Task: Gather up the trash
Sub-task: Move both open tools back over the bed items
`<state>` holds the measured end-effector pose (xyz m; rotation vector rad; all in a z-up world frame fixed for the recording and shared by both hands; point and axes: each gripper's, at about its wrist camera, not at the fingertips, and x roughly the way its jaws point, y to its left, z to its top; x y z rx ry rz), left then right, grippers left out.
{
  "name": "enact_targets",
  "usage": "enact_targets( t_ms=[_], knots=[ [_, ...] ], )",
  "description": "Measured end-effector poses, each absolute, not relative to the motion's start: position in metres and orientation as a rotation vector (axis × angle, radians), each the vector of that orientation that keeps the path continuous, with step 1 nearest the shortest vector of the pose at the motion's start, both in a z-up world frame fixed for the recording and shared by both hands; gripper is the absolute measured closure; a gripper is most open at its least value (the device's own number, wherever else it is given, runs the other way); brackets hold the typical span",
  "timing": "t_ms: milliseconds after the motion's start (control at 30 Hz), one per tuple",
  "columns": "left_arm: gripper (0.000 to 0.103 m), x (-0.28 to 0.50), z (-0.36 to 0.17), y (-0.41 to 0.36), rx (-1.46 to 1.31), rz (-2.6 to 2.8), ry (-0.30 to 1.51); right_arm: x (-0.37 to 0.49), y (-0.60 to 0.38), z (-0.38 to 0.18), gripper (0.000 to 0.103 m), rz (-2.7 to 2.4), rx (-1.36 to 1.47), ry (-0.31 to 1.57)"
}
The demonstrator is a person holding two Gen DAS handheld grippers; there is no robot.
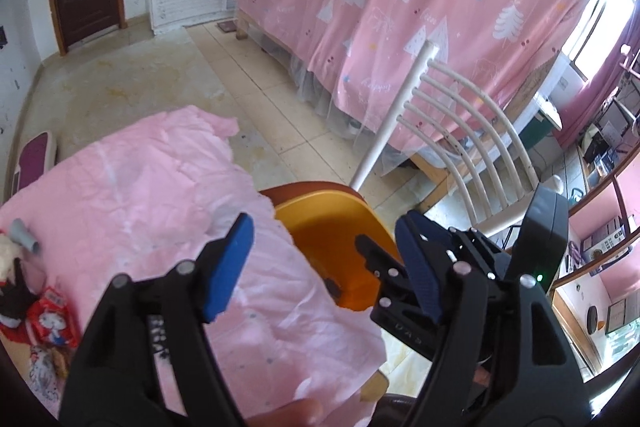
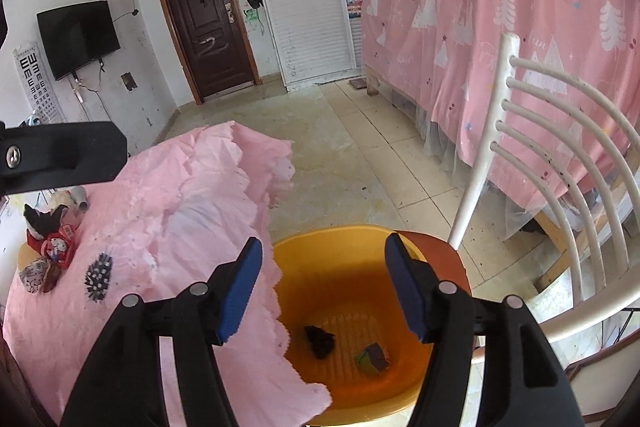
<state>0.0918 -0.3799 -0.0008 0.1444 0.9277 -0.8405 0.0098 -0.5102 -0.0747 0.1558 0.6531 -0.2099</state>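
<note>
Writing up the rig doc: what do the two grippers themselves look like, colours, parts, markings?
Both match: black plastic scissor-style linkage arms with silver pivot pins, tipped by blue ribbed finger pads. The left gripper has faint white lettering on its left arm. The right gripper carries a dark grey box with a lit green LED and embossed letters on its body, seen from the left wrist. No cables or sleeves visible.

Both tongs gape wide and hold nothing: left tongs, right tongs.
</note>
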Motion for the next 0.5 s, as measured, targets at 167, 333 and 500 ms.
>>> enact_targets(
  t_ms=[167, 333, 500],
  knots=[
    [0.033, 0.096, 0.015, -0.349, 0.112, -0.795, 0.893, 0.018, -0.480, -0.060, 0.046, -0.178, 0.106, 0.639],
    [0.033, 0.105, 0.025, -0.311, 0.082, -0.733, 0.860, 0.028, -0.443, -0.047, 0.045, -0.137, 0.053, 0.633],
    [0.033, 0.112, 0.032, -0.271, 0.065, -0.646, 0.824, 0.042, -0.404, -0.039, 0.045, -0.094, 0.010, 0.632]
  ],
)
